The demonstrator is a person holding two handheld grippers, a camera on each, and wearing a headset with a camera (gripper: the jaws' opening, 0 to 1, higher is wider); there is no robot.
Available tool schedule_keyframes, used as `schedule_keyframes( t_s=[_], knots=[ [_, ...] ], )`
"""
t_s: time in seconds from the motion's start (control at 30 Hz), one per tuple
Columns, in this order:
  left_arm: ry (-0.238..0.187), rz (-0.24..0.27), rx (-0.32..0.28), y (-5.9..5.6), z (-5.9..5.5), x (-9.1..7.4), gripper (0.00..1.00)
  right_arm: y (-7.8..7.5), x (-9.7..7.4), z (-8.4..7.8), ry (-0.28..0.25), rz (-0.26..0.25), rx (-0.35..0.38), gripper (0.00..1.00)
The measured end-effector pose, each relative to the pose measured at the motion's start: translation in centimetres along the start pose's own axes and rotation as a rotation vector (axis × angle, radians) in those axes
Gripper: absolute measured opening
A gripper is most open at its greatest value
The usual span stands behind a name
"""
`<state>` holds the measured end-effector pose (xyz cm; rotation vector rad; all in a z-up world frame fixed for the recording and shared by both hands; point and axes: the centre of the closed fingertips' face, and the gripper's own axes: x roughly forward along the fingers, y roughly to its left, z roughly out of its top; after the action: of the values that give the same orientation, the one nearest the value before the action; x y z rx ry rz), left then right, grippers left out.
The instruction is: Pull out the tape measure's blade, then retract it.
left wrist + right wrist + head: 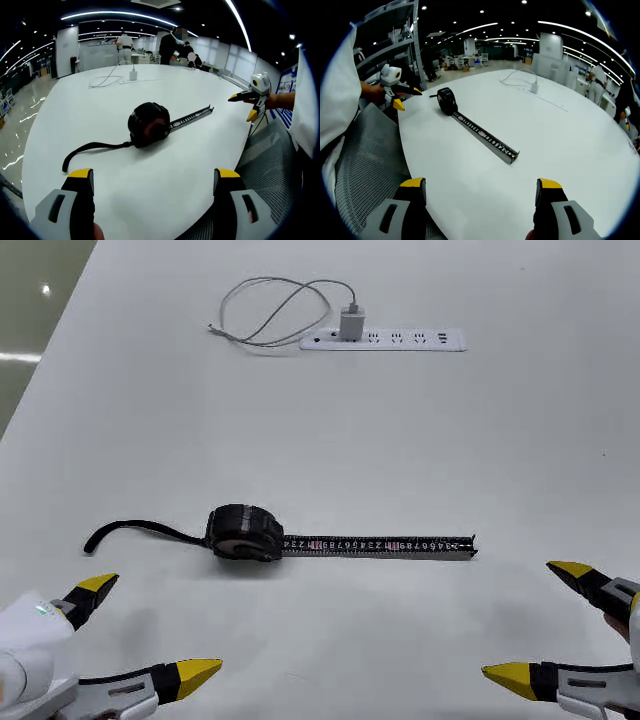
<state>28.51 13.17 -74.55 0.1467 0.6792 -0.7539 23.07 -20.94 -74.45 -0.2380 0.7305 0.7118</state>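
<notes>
Nearest at the bottom of the head view, the left gripper (152, 626) and the right gripper (532, 620) hang just above the white table (400, 440), one at each lower corner. Each has its yellow-tipped jaws spread wide apart and nothing between them. Between the two and a little farther out lies the tape measure (245, 532), a black round case resting on the table surface. Its blade (378, 545) is drawn out to the right and lies flat on the table, with printed numbers showing along it and the end hook at the far right. A black strap (135, 530) trails from the other side of the case toward the left and curls down at its end. Neither gripper touches the case, the blade or the strap; the left gripper is nearer the strap and case, the right one nearer the blade's hook end. In the left gripper view the case sits ahead of the open jaws, and in the right gripper view the hook end is the nearest part. Far across the table is a white power strip (390, 338) with a white charger (352, 322) plugged in and a pale cable (265, 310) looped beside it.
</notes>
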Motion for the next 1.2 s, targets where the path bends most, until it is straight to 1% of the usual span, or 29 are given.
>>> schedule_keyframes(
  t_s=[0.13, 0.23, 0.37, 0.53, 0.8, 1.07, 1.2],
  knots=[
    [-0.003, 0.0, -0.006, 0.0, 0.4, 0.5, 0.97, -0.3, 0.1, 0.1, -0.001, -0.001, -0.001, 0.89],
    [0.007, 0.002, 0.0, 0.1, 0.4, 0.9, 0.95, -0.5, 0.2, 0.0, 0.008, -0.004, -0.014, 0.88],
    [0.007, 0.003, -0.005, 0.2, 0.7, 1.5, 0.95, -0.5, 0.3, 0.0, 0.008, 0.001, -0.014, 0.88],
    [0.007, -0.003, -0.003, 0.0, 1.0, 2.2, 0.95, -0.7, 0.4, 0.1, 0.007, 0.001, -0.017, 0.88],
    [-0.001, -0.009, -0.01, -0.3, 2.0, 3.6, 0.95, -1.1, 0.7, 0.1, 0.009, 0.003, -0.016, 0.88],
    [-0.004, -0.032, 0.002, -1.0, 2.9, 5.1, 0.94, -1.5, 1.0, 0.3, 0.008, 0.006, -0.017, 0.87],
    [-0.003, -0.039, 0.005, -1.3, 3.1, 5.7, 0.93, -1.5, 1.0, 0.4, 0.007, 0.01, -0.016, 0.87]
  ],
)
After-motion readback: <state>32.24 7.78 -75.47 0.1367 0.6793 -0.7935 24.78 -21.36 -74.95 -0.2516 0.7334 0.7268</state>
